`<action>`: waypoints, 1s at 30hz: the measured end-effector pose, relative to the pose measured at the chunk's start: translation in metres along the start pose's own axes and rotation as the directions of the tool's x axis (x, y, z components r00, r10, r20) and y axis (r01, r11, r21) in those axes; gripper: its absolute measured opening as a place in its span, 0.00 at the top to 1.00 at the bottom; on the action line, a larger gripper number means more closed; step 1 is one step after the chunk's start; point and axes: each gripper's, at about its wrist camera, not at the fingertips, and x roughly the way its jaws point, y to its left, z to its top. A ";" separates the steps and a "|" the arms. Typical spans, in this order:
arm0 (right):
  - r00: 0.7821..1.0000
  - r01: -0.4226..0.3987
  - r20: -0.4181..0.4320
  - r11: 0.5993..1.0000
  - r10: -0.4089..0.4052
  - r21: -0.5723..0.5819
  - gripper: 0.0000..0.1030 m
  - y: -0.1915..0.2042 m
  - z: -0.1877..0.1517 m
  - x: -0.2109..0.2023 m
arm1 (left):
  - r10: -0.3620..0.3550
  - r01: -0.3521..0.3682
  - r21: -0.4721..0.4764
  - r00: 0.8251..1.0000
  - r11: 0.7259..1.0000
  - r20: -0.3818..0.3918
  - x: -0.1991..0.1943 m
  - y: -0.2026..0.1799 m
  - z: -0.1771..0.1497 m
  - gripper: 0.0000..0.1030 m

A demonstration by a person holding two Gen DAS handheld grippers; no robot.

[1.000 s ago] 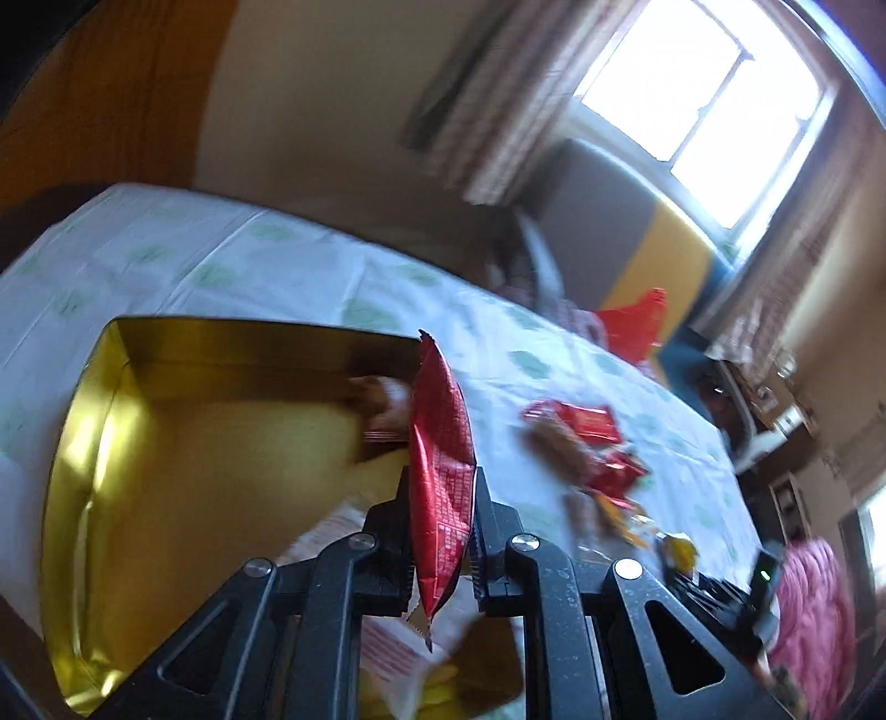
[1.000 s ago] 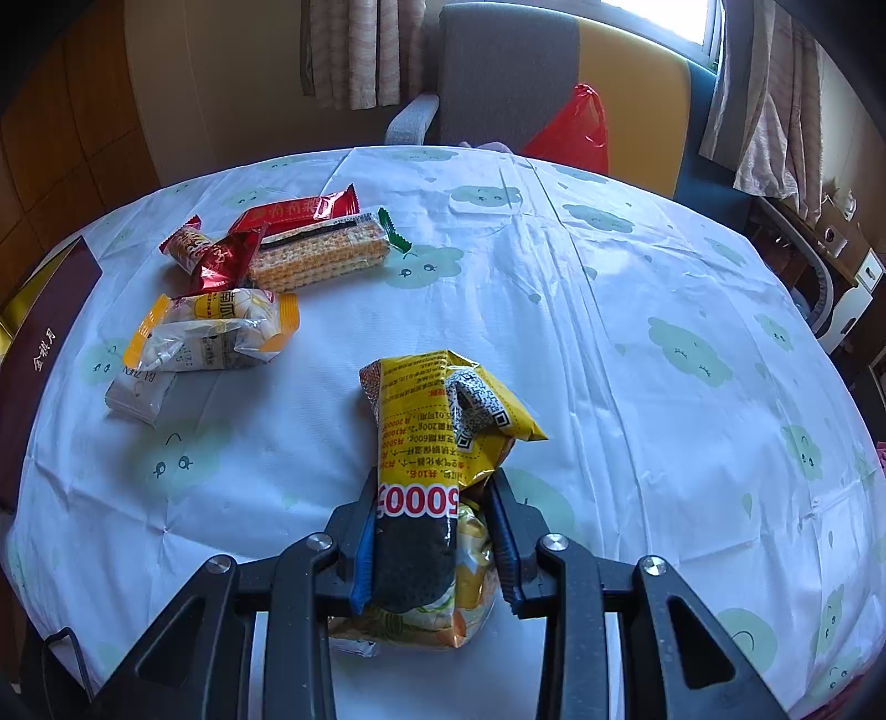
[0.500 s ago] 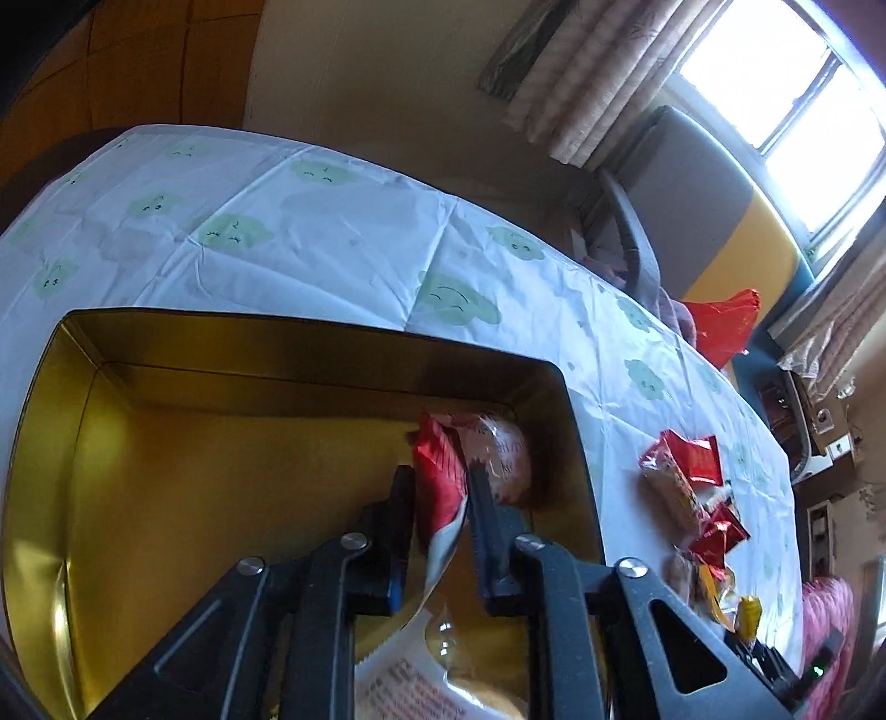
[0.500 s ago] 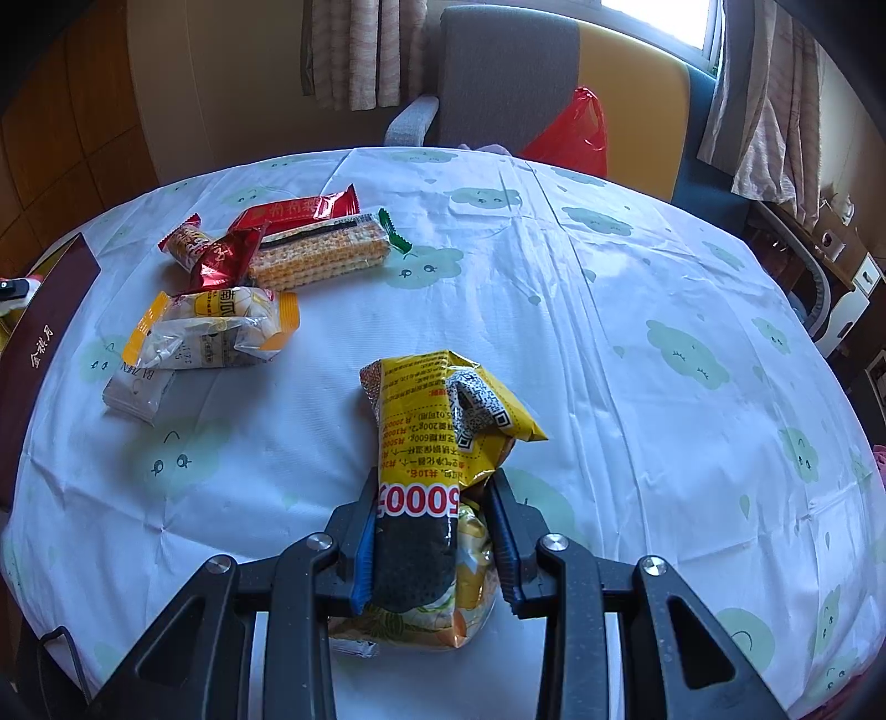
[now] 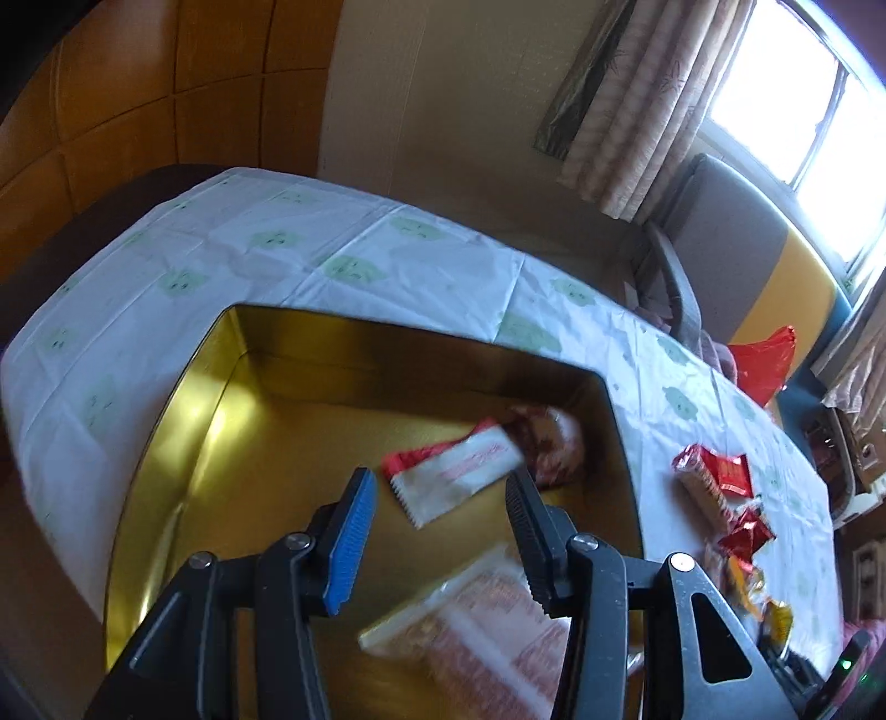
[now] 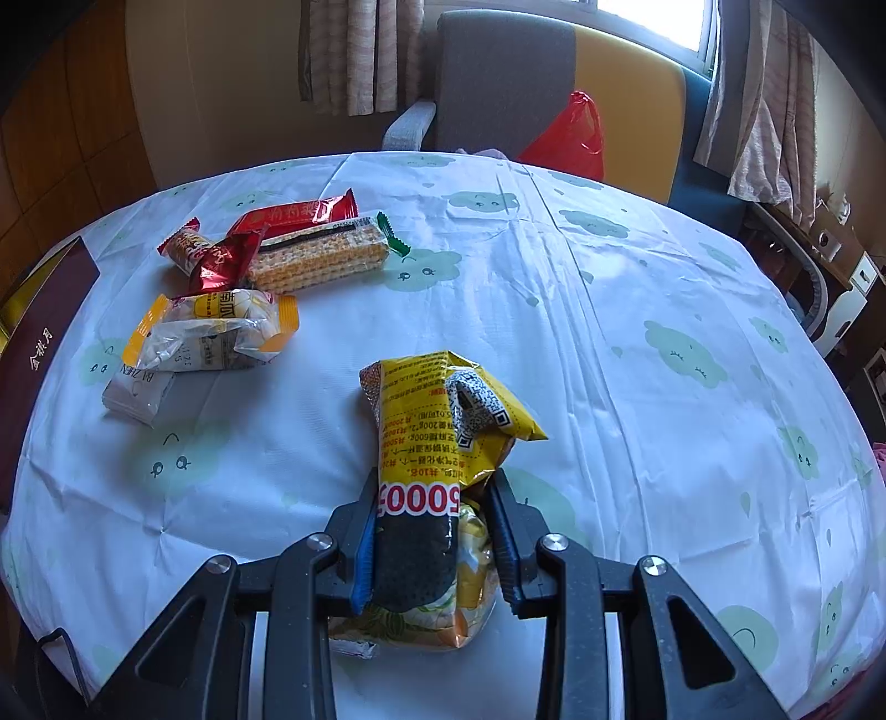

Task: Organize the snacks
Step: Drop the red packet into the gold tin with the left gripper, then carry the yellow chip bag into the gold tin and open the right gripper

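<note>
Our left tool (image 5: 440,501) hangs over the gold tin (image 5: 183,443), its jaws opening with nothing between them; the red-and-white packet (image 5: 459,471) lies on the tin floor. Our right tool (image 6: 429,531) clamps the yellow snack bag (image 6: 437,437) on the worktop (image 6: 637,288), well apart from the loose snacks (image 6: 260,266).

place: home dining rm | cues: clothed table (image 6: 554,310), curtains (image 6: 354,50), armchair (image 6: 498,72) by window (image 5: 803,94)

Blurred snack packet (image 5: 487,626) in tin
</note>
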 end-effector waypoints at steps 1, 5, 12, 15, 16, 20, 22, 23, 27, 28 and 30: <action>1.000 0.001 0.000 1.000 -0.001 -0.001 0.66 0.000 0.000 0.000 | 0.009 -0.009 0.006 1.000 1.000 -0.004 -0.002 0.002 -0.007 0.52; 1.000 0.004 0.001 1.000 -0.004 -0.002 0.66 0.000 0.000 0.000 | 0.039 -0.040 0.051 0.999 0.998 0.005 -0.014 0.001 -0.033 0.51; 1.000 0.010 -0.001 1.000 -0.010 0.001 0.66 0.002 0.000 -0.001 | 0.047 -0.051 0.101 0.998 0.994 0.046 -0.037 -0.007 -0.065 0.46; 1.000 0.009 -0.007 1.000 -0.009 0.007 0.67 0.002 0.001 -0.001 | 0.041 -0.046 0.121 0.998 0.992 0.046 -0.041 -0.012 -0.072 0.44; 1.000 0.010 -0.008 1.000 -0.010 0.006 0.67 0.002 0.001 -0.001 | 0.036 -0.041 0.125 0.998 0.991 0.045 -0.042 -0.013 -0.074 0.44; 1.000 0.010 -0.012 1.000 -0.010 0.007 0.68 0.003 0.001 -0.001 | 0.034 -0.040 0.135 0.998 0.990 0.045 -0.047 -0.015 -0.081 0.43; 1.000 0.009 -0.015 1.000 -0.009 0.011 0.68 0.003 0.001 -0.001 | 0.035 -0.042 0.149 0.998 0.988 0.049 -0.048 -0.017 -0.084 0.42; 1.000 0.009 -0.016 1.000 -0.009 0.015 0.68 0.004 0.001 -0.001 | 0.037 -0.045 0.157 0.998 0.987 0.054 -0.049 -0.018 -0.085 0.40; 1.000 -0.001 -0.018 1.000 0.001 0.030 0.69 0.004 -0.001 -0.004 | 0.040 -0.052 0.176 0.996 0.983 0.075 -0.053 -0.021 -0.089 0.36; 1.000 -0.009 -0.018 0.999 0.010 0.040 0.70 0.003 -0.002 -0.004 | 0.040 -0.054 0.182 0.996 0.982 0.079 -0.054 -0.022 -0.090 0.36; 0.999 -0.041 -0.015 0.996 0.042 0.078 0.71 -0.001 -0.003 -0.007 | 0.046 -0.061 0.186 0.995 0.981 0.085 -0.054 -0.023 -0.091 0.35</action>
